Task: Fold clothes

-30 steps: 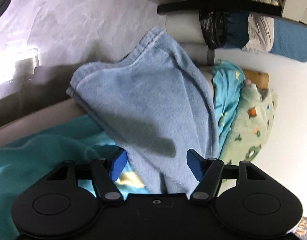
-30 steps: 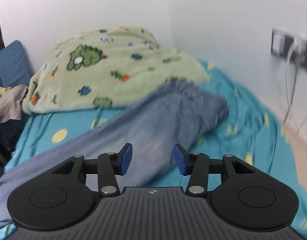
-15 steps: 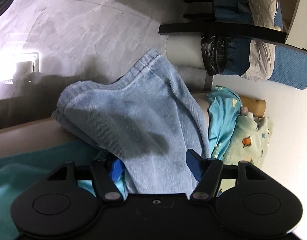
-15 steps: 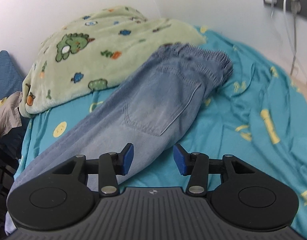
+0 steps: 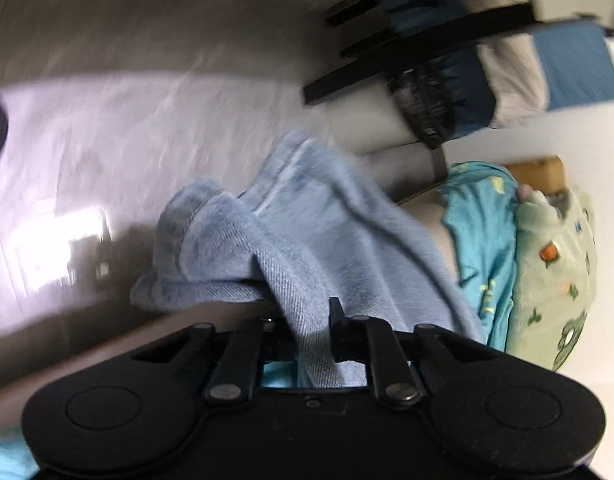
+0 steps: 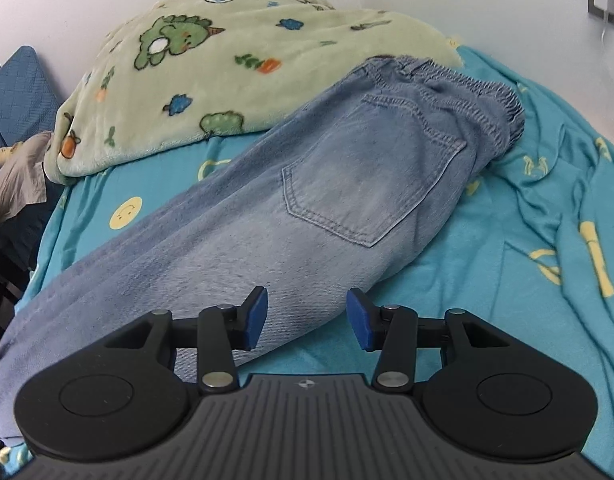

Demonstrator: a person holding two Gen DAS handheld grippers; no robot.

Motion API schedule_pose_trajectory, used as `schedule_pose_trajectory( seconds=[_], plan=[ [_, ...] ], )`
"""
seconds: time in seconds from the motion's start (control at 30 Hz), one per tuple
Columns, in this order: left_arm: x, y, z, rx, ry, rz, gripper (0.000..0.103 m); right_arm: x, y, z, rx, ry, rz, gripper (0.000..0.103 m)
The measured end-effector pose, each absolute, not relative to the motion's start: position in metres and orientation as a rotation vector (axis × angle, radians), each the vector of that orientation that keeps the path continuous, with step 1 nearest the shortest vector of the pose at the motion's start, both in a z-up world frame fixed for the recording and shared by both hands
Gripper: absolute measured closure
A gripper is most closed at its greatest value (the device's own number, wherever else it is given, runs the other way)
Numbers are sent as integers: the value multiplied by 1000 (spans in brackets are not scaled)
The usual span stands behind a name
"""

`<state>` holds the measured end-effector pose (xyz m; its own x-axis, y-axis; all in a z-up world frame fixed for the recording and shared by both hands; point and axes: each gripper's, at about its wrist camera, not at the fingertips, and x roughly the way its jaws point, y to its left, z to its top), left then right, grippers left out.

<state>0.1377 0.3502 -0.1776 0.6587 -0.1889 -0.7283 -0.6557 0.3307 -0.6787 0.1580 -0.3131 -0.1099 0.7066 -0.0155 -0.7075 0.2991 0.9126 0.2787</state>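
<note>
1. In the left wrist view we see the left gripper [image 5: 313,322] with its jaws drawn almost together on a fold of the jeans [image 5: 307,240]; they have just been closing, and the denim is pinched between them.
2. In that same view the jeans are pale blue twill, bunched, with the stitched hems of the legs hanging past the edge of the bed [image 5: 479,248] above the grey floor [image 5: 147,100]. The picture is blurred.
3. To the right in that view lie the turquoise sheet and a pale green blanket [image 5: 555,272]; a dark chair [image 5: 427,52] with blue cushions stands beyond.
4. In the right wrist view we see the right gripper [image 6: 307,318] with its jaws partly open and nothing held between them; the blue pads [image 6: 255,316] hang just above the lower edge of the jeans [image 6: 307,208].
5. There the jeans lie flat and slantwise across the bed [image 6: 527,280], elastic waistband towards the far right, one back pocket facing up with pale stitching, the legs running down to the near left. The denim fades from mid blue at the waist to lighter along the thigh.
6. The waistband touches the green blanket [image 6: 207,60], which carries cartoon dinosaurs and carrots.
7. The sheet bears yellow smiling faces. We can read no brand, label or writing on any of it.
</note>
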Motion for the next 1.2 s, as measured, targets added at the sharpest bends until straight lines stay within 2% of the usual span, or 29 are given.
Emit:
schedule_pose_trajectory(
  seconds=[0.17, 0.37, 0.53, 0.7, 0.87, 1.03, 1.2],
  plan=[
    [136, 338, -116, -1079, 770, 344, 92, 149, -319, -105, 436, 758, -184, 56],
    [147, 287, -20, -776, 689, 322, 93, 140, -333, -109, 496, 770, -173, 55],
    [180, 214, 40, -486, 656, 288, 93, 135, -343, -104, 573, 747, -145, 55],
    [204, 111, 70, -203, 596, 175, 93, 130, -355, -101, 613, 712, -139, 55],
    [206, 0, 47, 7, 540, -15, 93, 132, -376, -107, 673, 703, -166, 55],
    [196, -81, -36, 96, 586, -173, 93, 132, -389, -110, 704, 692, -190, 55],
    [190, -119, -107, 141, 682, -220, 90, 135, -394, -116, 695, 700, -197, 55]
  ],
)
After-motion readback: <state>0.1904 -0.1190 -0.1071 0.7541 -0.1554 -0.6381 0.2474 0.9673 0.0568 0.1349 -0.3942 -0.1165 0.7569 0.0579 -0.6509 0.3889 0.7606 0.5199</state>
